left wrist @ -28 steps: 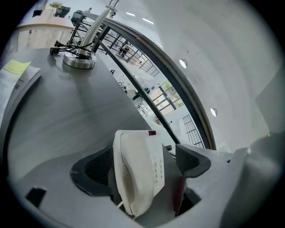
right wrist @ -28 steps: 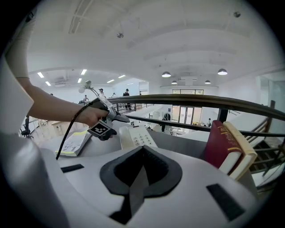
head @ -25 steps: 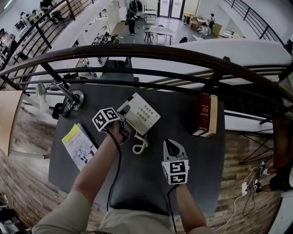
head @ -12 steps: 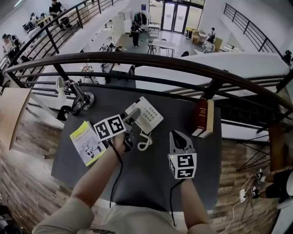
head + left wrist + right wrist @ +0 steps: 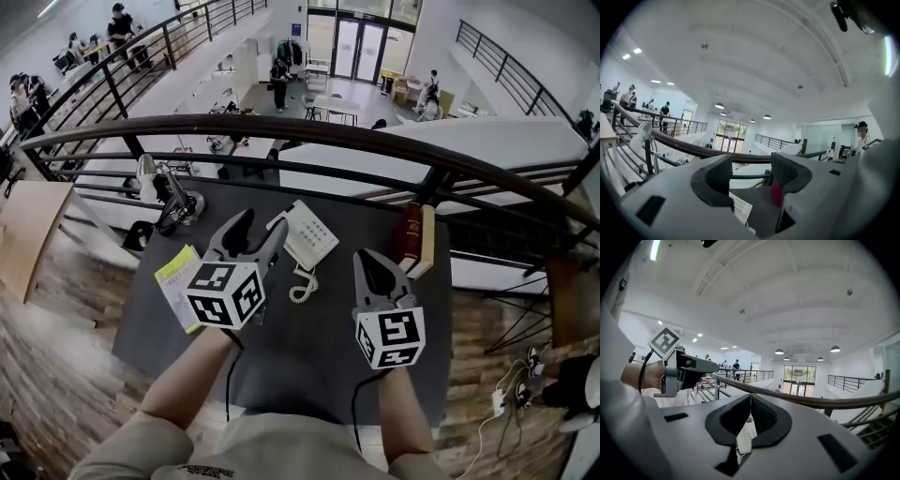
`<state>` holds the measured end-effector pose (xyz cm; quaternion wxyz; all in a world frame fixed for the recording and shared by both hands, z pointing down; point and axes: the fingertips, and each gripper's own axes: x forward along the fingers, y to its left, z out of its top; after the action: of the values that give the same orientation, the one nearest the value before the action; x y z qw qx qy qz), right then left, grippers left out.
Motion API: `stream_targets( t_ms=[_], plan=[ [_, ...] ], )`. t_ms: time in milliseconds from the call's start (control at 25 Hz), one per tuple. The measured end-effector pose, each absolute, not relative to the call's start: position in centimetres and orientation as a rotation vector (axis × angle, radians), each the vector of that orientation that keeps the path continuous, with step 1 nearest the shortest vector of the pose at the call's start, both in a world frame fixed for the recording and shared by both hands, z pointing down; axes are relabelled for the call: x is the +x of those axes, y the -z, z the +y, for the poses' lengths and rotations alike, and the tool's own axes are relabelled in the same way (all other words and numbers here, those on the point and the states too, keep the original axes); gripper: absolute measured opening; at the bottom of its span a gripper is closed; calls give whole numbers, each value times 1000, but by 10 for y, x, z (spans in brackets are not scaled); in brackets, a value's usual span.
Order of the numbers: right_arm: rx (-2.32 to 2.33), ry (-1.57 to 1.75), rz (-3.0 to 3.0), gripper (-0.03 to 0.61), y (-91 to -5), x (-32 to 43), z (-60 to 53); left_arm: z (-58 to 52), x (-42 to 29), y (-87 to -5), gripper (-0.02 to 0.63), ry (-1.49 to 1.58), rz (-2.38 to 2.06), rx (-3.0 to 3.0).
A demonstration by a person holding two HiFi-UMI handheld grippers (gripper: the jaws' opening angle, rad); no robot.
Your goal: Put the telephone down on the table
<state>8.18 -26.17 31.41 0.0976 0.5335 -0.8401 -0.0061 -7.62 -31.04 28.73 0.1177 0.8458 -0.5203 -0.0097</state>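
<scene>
Released: phone (image 5: 302, 236) flat on bench (image 5: 309, 356), mid-frame. Lifted clear, left hand-held gripper (image 5: 258, 225) empty, half-wide, just been closing; right hand-held gripper (image 5: 367, 262) pinched together, empty. Looks done.

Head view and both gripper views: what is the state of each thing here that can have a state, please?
telephone, lying on the table, touched by neither claw
left claw, open, jaws have just been closing, nothing between them
right claw, shut, empty
book, closed
booklet, closed, lying flat
</scene>
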Motion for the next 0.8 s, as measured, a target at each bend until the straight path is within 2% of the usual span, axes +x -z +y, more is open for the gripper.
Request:
stream_targets(
  t_ms=[80, 200, 440, 560, 800],
  plan=[
    [1571, 77, -2519, 3, -290, 75, -249, -288, -76, -269, 223, 49, -1548, 2528],
    [1565, 199, -2554, 3, -254, 65, -228, -258, -79, -248, 88, 68, -1612, 2591],
    [1649, 322, -2597, 3, -212, 66, -189, -206, -71, -227, 52, 19, -1652, 2701],
    [1672, 301, -2621, 3, -211, 67, -175, -192, -69, -229, 15, 4, -1654, 2729],
    [1635, 146, -2670, 3, -237, 56, -158, -168, -66, -245, 6, -29, -1640, 2757]
  ],
)
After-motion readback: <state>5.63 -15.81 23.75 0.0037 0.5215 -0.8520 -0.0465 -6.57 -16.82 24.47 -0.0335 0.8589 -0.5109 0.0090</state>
